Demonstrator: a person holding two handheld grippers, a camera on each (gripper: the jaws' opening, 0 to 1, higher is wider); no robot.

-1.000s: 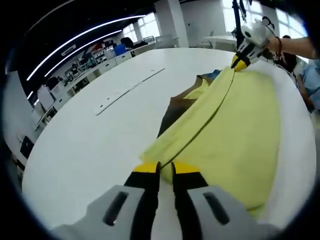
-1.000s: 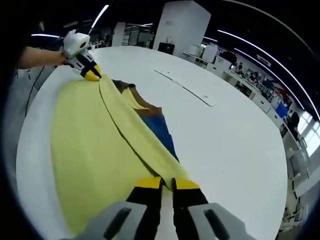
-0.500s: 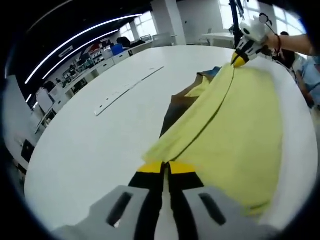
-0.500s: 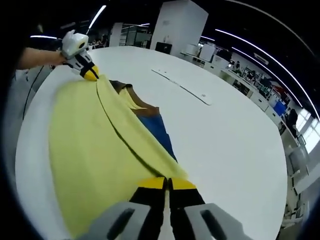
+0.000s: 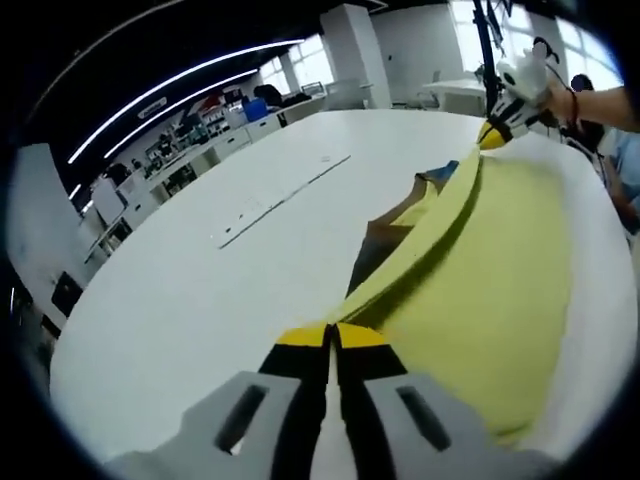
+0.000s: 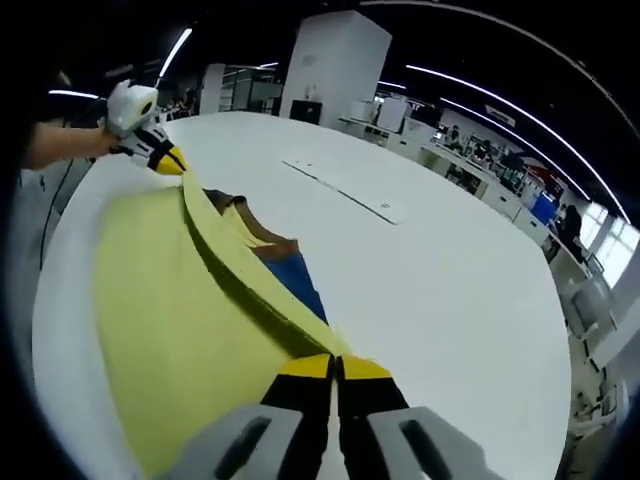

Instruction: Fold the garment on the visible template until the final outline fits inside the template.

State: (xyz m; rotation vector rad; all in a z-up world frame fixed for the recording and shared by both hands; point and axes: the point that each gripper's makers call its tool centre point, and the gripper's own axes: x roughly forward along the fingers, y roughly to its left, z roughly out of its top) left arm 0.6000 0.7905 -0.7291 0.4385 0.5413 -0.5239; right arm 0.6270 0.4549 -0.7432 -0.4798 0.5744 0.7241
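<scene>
Both sets of jaws are pinched tight on opposite ends of the yellow garment's (image 5: 480,270) raised edge, left gripper (image 5: 331,335) near, right gripper (image 5: 492,135) far, the edge stretched taut above the dark template (image 5: 375,250) on the table (image 5: 200,290).

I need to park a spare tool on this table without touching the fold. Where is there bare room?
The white table is bare from the yellow garment's lifted edge out to the thin strip, and past it to the far rim. It is crowded along the fold, where the left gripper and right gripper pinch the garment's edge.
</scene>
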